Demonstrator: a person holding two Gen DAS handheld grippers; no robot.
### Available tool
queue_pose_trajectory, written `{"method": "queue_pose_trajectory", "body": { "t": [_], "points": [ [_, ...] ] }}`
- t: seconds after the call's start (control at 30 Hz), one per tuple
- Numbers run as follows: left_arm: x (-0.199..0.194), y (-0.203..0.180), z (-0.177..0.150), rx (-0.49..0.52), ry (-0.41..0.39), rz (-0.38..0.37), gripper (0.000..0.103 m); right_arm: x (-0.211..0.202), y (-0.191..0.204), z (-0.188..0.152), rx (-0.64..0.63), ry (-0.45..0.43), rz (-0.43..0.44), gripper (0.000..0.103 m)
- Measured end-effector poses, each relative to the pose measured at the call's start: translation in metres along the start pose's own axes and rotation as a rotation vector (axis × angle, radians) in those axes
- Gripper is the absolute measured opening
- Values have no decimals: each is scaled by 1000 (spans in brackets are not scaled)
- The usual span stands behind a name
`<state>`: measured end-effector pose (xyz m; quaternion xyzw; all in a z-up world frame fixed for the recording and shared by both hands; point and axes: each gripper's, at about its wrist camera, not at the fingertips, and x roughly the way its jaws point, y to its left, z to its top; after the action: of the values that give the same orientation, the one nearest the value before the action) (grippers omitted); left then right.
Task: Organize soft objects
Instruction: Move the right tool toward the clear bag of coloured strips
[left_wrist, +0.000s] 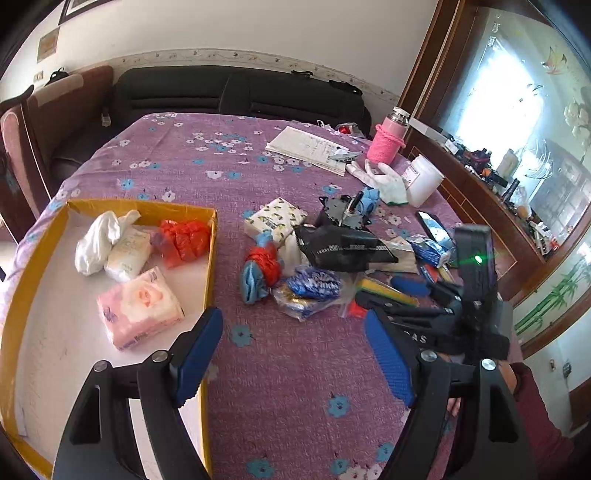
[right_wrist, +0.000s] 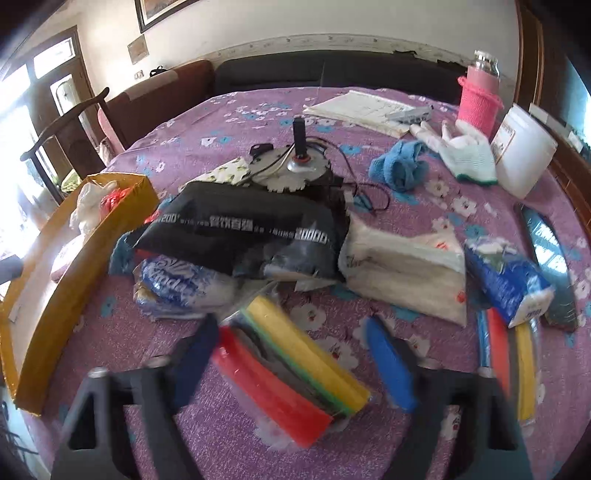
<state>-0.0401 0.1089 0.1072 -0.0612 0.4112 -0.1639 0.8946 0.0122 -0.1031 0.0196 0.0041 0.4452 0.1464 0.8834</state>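
Presently the right gripper (right_wrist: 295, 354) has its fingers astride the sponge pack (right_wrist: 291, 369), the far pad clear of it, no grip confirmed. Pack's long axis runs diagonally, upper left to lower right. Left gripper (left_wrist: 295, 354) is wide open, empty, over bare worktop (left_wrist: 295, 406) beside the yellow box (left_wrist: 210, 258) edge.

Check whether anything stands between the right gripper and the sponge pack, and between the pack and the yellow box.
Nothing blocks the right gripper: the sponge pack already lies between its open fingers. Toward the yellow box only bare tablecloth shows; the blue tissue pack sits just beyond that path.
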Motion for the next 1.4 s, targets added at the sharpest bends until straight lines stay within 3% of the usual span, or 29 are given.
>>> {"method": "queue_pose_trajectory", "body": {
  "t": [0.03, 0.13, 0.33, 0.47, 0.6, 0.63, 0.67, 0.7, 0.73, 0.77, 0.83, 0.9, 1.0, 1.03, 1.1, 1.13, 1.17, 1.27, 1.4],
  "points": [
    [4, -2, 6, 13, 2, 10, 78, -2, -5, -3, 25, 4, 44, 51],
    [18, -16, 19, 76, 0, 22, 78, -9, -21, -9, 87, -10, 67, 31],
    [77, -64, 43, 367, 60, 70, 78, -22, -52, -19, 191, -17, 53, 30],
    [125, -82, 45, 552, 108, 160, 78, -18, -61, -16, 232, -3, 77, 31],
    [156, -90, 39, 600, 159, 174, 78, -16, -58, -15, 222, -5, 67, 31],
    [157, -90, 38, 592, 166, 177, 71, -15, -58, -15, 220, -6, 65, 31],
    [154, -91, 37, 576, 169, 171, 50, -15, -58, -15, 219, -6, 65, 31],
    [149, -92, 37, 564, 173, 158, 42, -15, -58, -15, 219, -6, 64, 31],
    [142, -93, 37, 553, 169, 143, 27, -15, -58, -15, 219, -6, 64, 31],
    [133, -93, 36, 543, 165, 130, 3, -15, -58, -15, 219, -6, 64, 31],
    [113, -91, 33, 519, 156, 93, 0, -15, -58, -15, 218, -6, 63, 31],
    [90, -89, 24, 511, 147, 62, 0, -15, -59, -15, 217, -7, 63, 32],
    [67, -87, 7, 529, 131, 76, 0, -14, -59, -16, 213, -8, 62, 34],
    [63, -87, 4, 535, 122, 83, 6, -14, -58, -16, 211, -9, 65, 38],
    [63, -87, 5, 542, 105, 104, 37, -14, -56, -15, 198, -11, 67, 42],
    [65, -86, 10, 533, 79, 120, 59, -14, -55, -15, 189, -11, 64, 44],
    [66, -87, 13, 523, 58, 124, 65, -14, -53, -16, 182, -10, 61, 45],
    [81, -93, 28, 515, 30, 120, 65, -15, -57, -16, 198, -11, 75, 45],
    [117, -117, 26, 662, 39, 175, 65, -16, -61, -18, 216, -4, 95, 45]
  ]
}}
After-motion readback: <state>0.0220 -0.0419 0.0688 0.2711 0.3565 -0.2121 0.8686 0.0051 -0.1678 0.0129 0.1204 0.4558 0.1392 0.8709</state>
